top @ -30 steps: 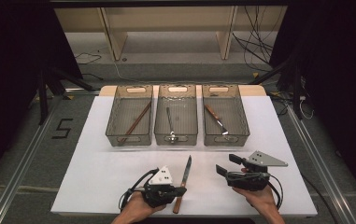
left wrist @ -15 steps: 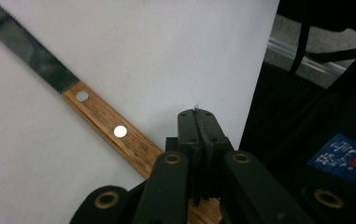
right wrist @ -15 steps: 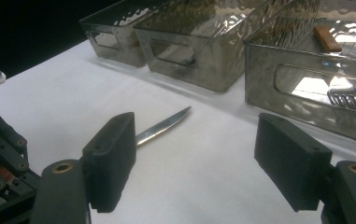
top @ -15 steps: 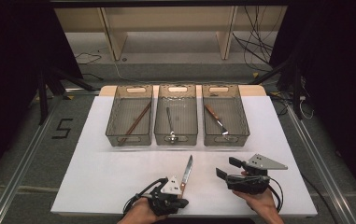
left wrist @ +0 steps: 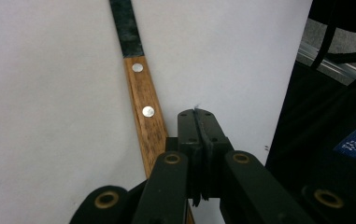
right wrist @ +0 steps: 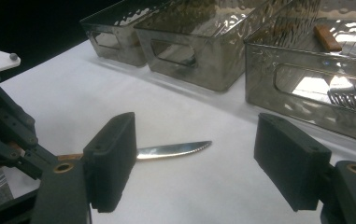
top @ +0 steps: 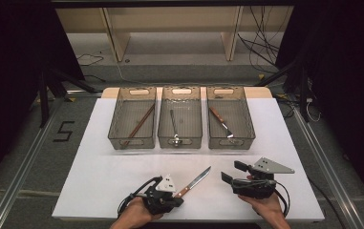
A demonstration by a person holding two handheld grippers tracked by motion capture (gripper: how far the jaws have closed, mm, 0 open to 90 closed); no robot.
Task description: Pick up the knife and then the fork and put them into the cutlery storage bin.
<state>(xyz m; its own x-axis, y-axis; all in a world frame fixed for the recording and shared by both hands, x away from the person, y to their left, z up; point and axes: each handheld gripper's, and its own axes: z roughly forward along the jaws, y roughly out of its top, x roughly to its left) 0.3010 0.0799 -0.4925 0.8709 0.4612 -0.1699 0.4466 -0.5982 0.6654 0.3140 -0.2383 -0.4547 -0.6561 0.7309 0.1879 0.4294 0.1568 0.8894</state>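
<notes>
Since the earlier frame the left tool point(top: 166, 199) has slid back toward the near edge of the desk point(top: 98, 181), and the knife point(top: 194, 182) beside it has swung, its blade now angling away toward the bins.

From the high view, the knife lies on the desk, handle end just beside the left tool, tip pointing toward the middle bin point(top: 180, 117). The right tool point(top: 230, 172) hovers near the blade's far side, well apart from the bins. Counted: one knife on the desk, three bins in a row, two tools. The left bin point(top: 133, 117) holds a brown stick-like thing, the middle bin a spoon point(top: 174, 128), the right bin point(top: 230, 117) a fork point(top: 220, 121).

From the left gripper view, the left tool's point(left wrist: 197, 122) jaws are pressed together with nothing between them; the knife's wooden, riveted handle point(left wrist: 146, 109) lies just beside them, touching or nearly so.

From the right gripper view, the right tool's point(right wrist: 194, 158) jaws stand wide apart, empty, framing the serrated blade point(right wrist: 173, 150).

Judging by its build, the knife is light, stiff and thin. The metal blade is likely slippery, so the wooden handle is the better place to take hold.
</notes>
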